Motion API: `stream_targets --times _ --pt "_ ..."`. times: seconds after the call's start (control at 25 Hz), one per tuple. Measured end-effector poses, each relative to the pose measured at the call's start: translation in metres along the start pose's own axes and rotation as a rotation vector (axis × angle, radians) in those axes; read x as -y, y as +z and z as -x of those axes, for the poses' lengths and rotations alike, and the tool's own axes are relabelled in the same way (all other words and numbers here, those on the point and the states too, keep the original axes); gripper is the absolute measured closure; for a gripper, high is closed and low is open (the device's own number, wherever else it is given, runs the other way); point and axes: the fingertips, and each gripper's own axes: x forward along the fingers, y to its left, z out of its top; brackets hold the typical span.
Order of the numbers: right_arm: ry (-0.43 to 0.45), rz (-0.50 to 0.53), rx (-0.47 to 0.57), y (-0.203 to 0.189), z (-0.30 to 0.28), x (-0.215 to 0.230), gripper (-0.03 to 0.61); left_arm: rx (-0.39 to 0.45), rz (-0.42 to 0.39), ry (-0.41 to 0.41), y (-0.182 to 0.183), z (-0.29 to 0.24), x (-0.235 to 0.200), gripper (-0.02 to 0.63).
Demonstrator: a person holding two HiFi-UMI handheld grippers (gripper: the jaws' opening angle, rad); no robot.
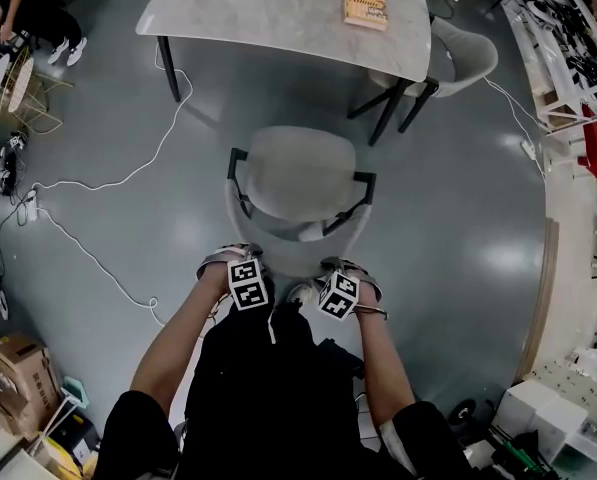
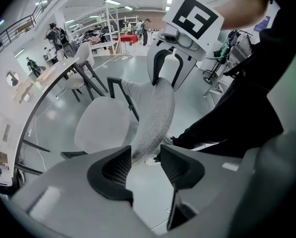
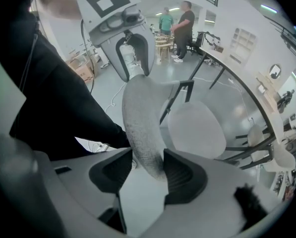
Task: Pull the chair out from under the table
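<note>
Grey chair (image 1: 298, 173) standing on the floor clear of the table (image 1: 278, 8), seat towards it, left gripper (image 2: 144, 165) and right gripper (image 3: 147, 170) on the side away from the table, jaws spread, loosely straddling the backrest (image 3: 140, 118) top edge, book (image 1: 366, 6) near the table's right end

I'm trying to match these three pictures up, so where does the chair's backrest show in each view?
Head view: the backrest is at lower centre, curving below the seat.
Left gripper view: the backrest is at centre, a grey speckled band rising from between the jaws.
Right gripper view: the backrest is just left of centre, rising from between the jaws.
Shared landmark: the pale round seat.
</note>
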Motion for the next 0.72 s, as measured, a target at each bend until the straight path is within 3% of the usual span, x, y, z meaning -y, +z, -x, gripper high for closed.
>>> stream_targets --times 0.24,0.44,0.6,0.72 --pt "-0.002 -0.032 0.023 0.004 0.018 -0.001 0.377 0.025 0.057 0.017 -0.005 0.018 -0.008 0.419" --pt "-0.033 -0.165 0.126 0.014 0.044 0.015 0.379 0.085 0.104 0.057 0.002 0.042 -0.015 0.423" --pt "-0.079 -0.208 0.182 0.024 0.058 0.030 0.396 0.170 0.134 0.142 0.019 0.061 -0.024 0.479" --pt "-0.148 -0.229 0.224 0.031 0.070 0.041 0.448 0.217 0.149 0.193 0.032 0.070 -0.028 0.508"
